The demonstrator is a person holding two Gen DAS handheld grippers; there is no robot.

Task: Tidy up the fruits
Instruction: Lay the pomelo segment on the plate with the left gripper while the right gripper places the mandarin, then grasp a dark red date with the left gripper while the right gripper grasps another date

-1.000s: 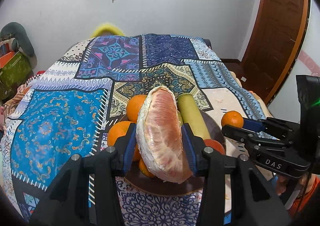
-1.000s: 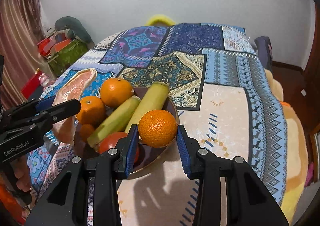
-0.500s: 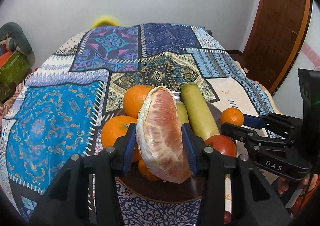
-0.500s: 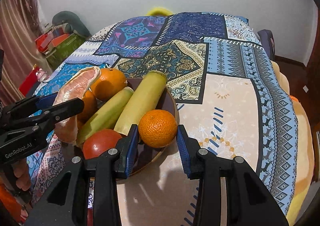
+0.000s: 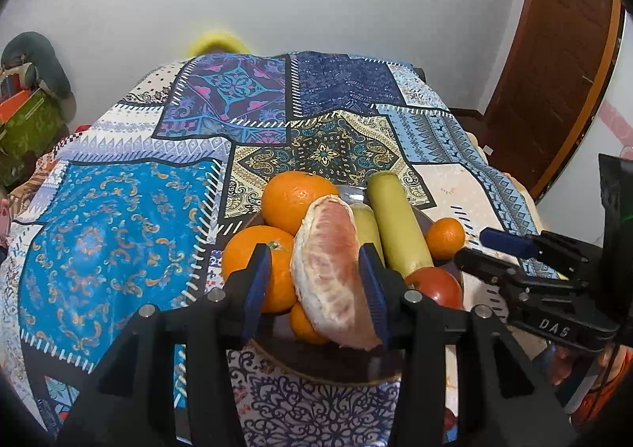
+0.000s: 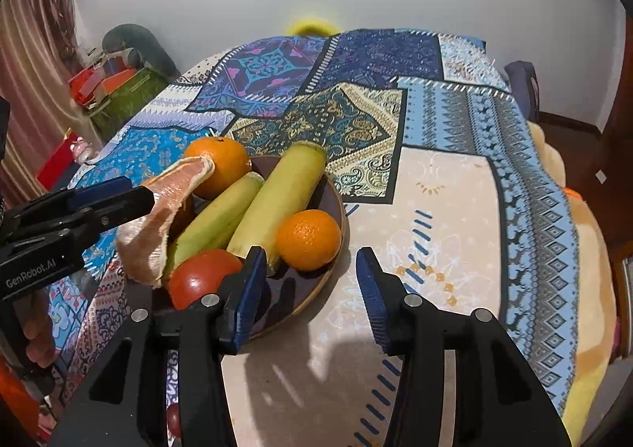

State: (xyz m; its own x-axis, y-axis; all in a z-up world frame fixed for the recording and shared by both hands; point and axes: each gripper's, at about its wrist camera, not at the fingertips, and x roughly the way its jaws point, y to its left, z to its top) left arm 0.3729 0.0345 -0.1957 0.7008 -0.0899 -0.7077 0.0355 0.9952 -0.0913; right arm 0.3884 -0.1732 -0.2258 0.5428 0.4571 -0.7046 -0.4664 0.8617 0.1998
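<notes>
left gripper (image 5: 314, 288) clenched on a pomelo wedge (image 5: 332, 277), held over the bowl (image 6: 336, 205) at about 9 o'clock. right gripper (image 6: 306, 288) opening, nothing between the pads; small orange (image 6: 308, 239) resting at the bowl's 3 o'clock edge, just beyond the tips.

We see a patchwork bedspread (image 6: 435, 154) of blue, navy, cream and teal paisley panels. On the dark brown round wooden bowl (image 6: 334, 249) at its six o'clock lie bright orange round mandarins (image 6: 308, 239), pale yellow-green long fruits (image 6: 277, 201), a red round tomato (image 6: 201, 277) and a pink peeled pomelo wedge (image 5: 336, 273).
</notes>
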